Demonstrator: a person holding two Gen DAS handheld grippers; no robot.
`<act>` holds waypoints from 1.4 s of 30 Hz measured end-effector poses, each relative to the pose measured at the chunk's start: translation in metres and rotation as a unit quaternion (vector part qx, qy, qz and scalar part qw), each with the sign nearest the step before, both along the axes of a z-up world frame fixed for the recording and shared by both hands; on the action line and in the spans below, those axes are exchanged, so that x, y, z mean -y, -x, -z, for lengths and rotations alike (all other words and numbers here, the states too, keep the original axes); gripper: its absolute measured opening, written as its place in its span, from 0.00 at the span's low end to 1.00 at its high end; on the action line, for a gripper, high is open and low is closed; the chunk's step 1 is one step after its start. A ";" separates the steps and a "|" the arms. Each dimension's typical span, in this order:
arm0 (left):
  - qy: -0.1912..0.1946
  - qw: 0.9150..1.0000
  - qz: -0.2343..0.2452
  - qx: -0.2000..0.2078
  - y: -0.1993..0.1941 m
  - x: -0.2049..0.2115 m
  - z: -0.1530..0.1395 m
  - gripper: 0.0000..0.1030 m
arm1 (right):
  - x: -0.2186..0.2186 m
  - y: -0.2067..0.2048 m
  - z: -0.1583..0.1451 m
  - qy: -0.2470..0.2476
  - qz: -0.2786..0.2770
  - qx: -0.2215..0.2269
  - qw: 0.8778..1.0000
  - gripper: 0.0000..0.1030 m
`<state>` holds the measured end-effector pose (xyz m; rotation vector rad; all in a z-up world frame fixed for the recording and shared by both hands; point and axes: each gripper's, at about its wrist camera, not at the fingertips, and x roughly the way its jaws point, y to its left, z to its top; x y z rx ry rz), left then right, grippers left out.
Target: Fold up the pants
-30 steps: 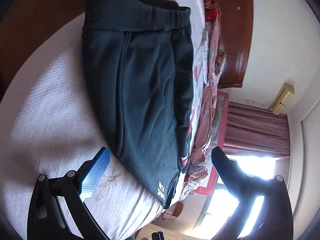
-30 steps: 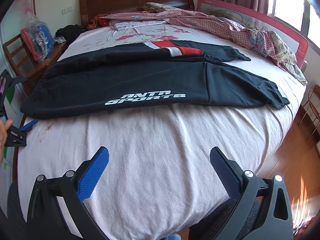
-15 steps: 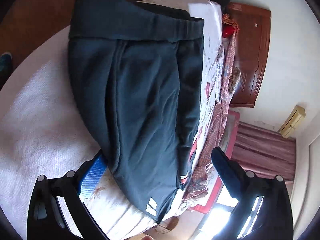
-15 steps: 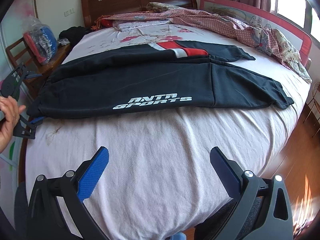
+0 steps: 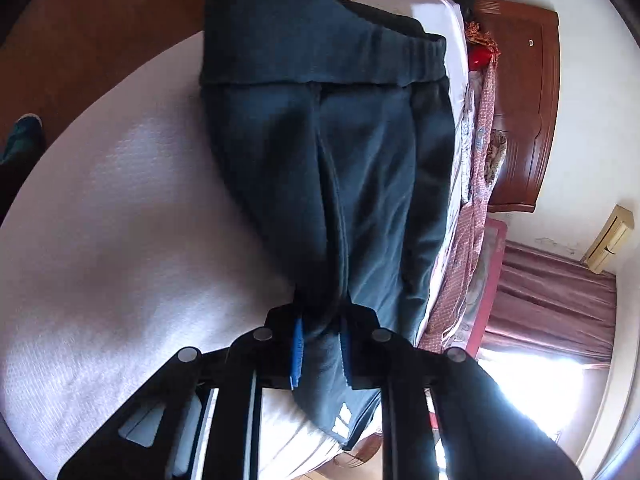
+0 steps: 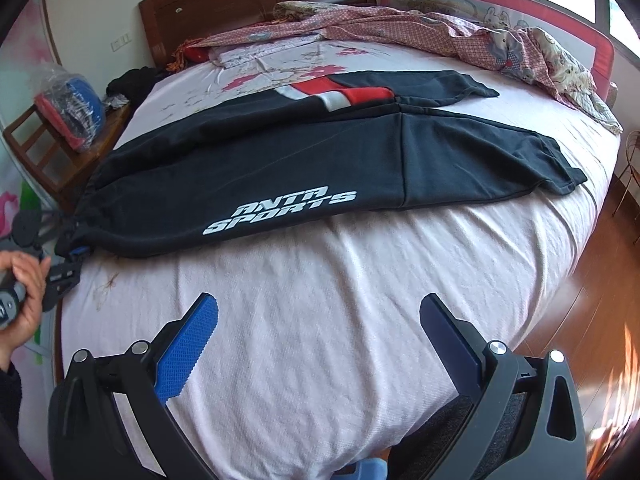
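Black sports pants (image 6: 304,168) with white lettering and a red and white stripe lie spread across the pink bed sheet (image 6: 328,312), legs towards the right. In the left wrist view the pants (image 5: 352,168) fill the middle, waistband at the top. My left gripper (image 5: 320,344) is shut on a bunch of the pants' dark fabric near the waist corner; it also shows at the far left of the right wrist view (image 6: 74,246). My right gripper (image 6: 316,320) is open and empty above the bare sheet, in front of the pants.
A patterned red quilt (image 6: 420,28) lies at the back of the bed by a red bed rail (image 6: 560,20). A wooden headboard (image 6: 248,4) stands behind. A wooden chair (image 6: 44,148) with a bagged bundle is at the left. Wooden floor (image 6: 600,300) runs along the right.
My left gripper has moved forward onto the pants' edge and closed on the fabric. My right gripper has stayed open and moved closer in over the sheet.
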<state>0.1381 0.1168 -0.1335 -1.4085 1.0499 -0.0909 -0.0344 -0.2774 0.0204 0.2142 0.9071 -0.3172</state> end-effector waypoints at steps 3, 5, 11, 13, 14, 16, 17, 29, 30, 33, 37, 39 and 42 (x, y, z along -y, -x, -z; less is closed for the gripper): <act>0.014 1.000 -0.009 0.013 0.006 -0.003 0.005 0.10 | 0.026 0.002 -0.012 -0.007 0.026 0.011 1.000 0.97; -0.018 1.000 -0.003 0.021 0.006 -0.001 -0.004 0.09 | 0.045 0.003 -0.016 -0.010 0.042 0.009 0.999 0.97; -0.034 0.998 -0.006 0.051 0.014 0.000 -0.024 0.08 | 0.128 0.018 -0.011 -0.058 0.131 -0.007 0.990 0.97; -0.032 0.997 -0.002 0.067 0.018 -0.001 -0.034 0.08 | 0.161 0.019 -0.006 -0.106 0.162 -0.002 0.981 0.97; -0.029 0.997 -0.001 0.072 0.019 -0.001 -0.039 0.08 | 0.177 0.017 -0.004 -0.121 0.179 -0.002 0.976 0.97; -0.019 0.996 0.002 0.084 0.023 -0.002 -0.047 0.08 | 0.208 0.016 0.004 -0.178 0.205 0.016 0.962 0.97; -0.020 0.996 0.005 0.088 0.025 -0.002 -0.052 0.08 | 0.225 0.015 0.008 -0.213 0.216 0.029 0.953 0.97; -0.037 0.992 0.029 0.116 0.030 0.000 -0.079 0.08 | 0.316 -0.005 0.045 -0.359 0.275 0.080 0.888 0.97; -0.035 0.992 0.032 0.117 0.029 0.001 -0.077 0.08 | 0.316 -0.010 0.045 -0.361 0.269 0.081 0.889 0.96; -0.045 0.992 0.037 0.111 0.021 0.003 -0.073 0.08 | 0.317 -0.019 0.047 -0.350 0.261 0.086 0.896 0.90; -0.047 0.993 0.039 0.100 0.015 0.003 -0.067 0.08 | 0.321 -0.025 0.051 -0.342 0.271 0.071 0.897 0.76; -0.042 0.994 0.036 0.092 0.017 0.000 -0.063 0.08 | 0.324 -0.025 0.048 -0.337 0.272 0.075 0.898 0.56; -0.031 0.996 0.031 0.078 0.017 -0.002 -0.057 0.08 | 0.319 -0.033 0.042 -0.315 0.243 0.061 0.915 0.12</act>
